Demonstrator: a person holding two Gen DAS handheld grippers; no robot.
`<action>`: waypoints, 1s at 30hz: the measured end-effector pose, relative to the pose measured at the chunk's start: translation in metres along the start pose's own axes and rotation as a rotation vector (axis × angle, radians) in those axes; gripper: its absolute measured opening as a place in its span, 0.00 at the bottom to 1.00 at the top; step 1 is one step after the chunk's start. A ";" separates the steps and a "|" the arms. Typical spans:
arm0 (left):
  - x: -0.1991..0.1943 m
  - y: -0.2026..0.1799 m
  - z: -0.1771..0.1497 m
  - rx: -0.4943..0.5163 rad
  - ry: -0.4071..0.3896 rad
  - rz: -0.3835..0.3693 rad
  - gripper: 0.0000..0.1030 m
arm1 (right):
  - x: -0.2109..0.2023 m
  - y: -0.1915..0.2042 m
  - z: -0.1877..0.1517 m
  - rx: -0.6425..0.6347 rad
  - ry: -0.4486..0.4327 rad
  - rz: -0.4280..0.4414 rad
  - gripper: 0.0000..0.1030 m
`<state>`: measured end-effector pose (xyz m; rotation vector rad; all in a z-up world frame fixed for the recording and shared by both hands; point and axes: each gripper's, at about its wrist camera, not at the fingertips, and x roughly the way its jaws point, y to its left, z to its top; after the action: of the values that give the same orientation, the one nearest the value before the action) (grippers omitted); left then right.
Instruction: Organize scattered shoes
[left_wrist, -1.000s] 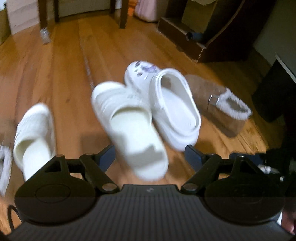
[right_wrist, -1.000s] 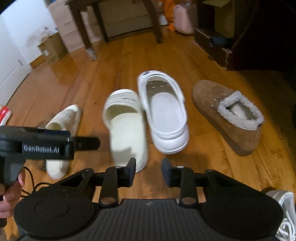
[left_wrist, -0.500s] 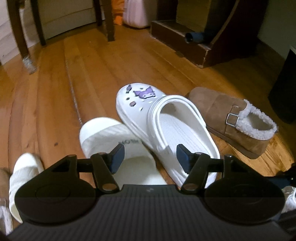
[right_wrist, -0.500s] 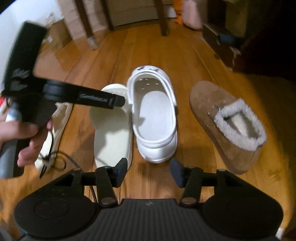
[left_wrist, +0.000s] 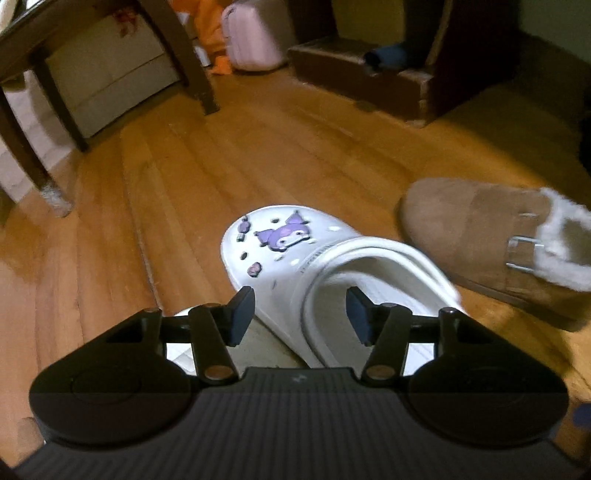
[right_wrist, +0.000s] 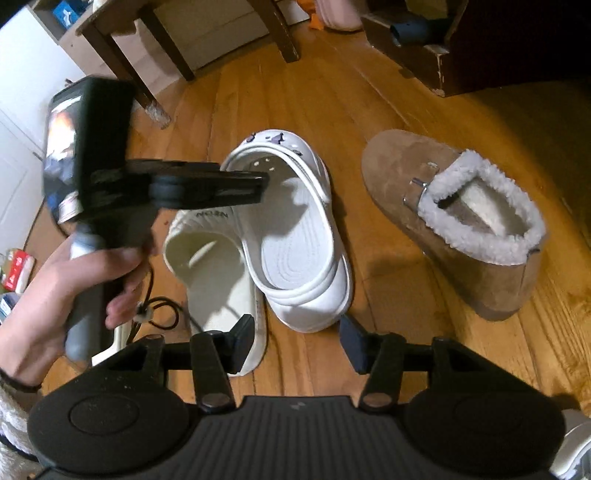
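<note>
Left to right on the wooden floor (right_wrist: 369, 92): the person's left hand (right_wrist: 62, 280) carries the left hand-held gripper (left_wrist: 300, 314) by its pistol handle, nose angled down over the shoes. Its jaws are closing; in its own wrist view the upper wall of the white clog (left_wrist: 332, 266) lies between the fingers, and the pads do not yet press on it, so the clog is not gripped. From the right wrist view the same gripper's fingertips reach the clog's toe-side opening, which suggests the rim is the chosen grasp point: it is thin and stiff enough to pinch. Next comes the cream slide sandal (right_wrist: 218, 273), lying flat with its toe band away from the camera and its right edge touching the clog. The clog (right_wrist: 295, 236) leans against the sandal, toe with purple charms pointing away; this overlap is probably why the clog is addressed first. Well apart to the right stands the brown fleece-lined slipper (right_wrist: 454, 218), upright, buckle facing left, heel toward the camera. The right hand-held gripper (right_wrist: 297, 343) hangs above the bare floor just short of the sandal's and clog's heels, jaws partly open with nothing between them, held ready rather than engaged. All three shoes rest on the floor, unpaired and not yet lined up. Dark wooden furniture legs (right_wrist: 280, 33) stand beyond.
</note>
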<state>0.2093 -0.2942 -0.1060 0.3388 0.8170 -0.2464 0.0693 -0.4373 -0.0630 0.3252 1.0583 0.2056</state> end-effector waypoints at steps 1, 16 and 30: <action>0.001 0.002 -0.001 -0.033 -0.010 0.004 0.21 | 0.000 -0.002 0.001 0.011 -0.006 0.003 0.55; -0.075 0.039 -0.055 -0.254 -0.108 -0.086 0.13 | -0.057 -0.024 -0.017 0.210 -0.145 0.021 0.59; -0.205 0.060 -0.168 -0.294 -0.102 -0.153 0.14 | -0.090 0.040 -0.080 0.138 -0.129 0.054 0.66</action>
<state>-0.0174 -0.1568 -0.0481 -0.0126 0.7670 -0.2797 -0.0439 -0.4152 -0.0110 0.4856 0.9383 0.1575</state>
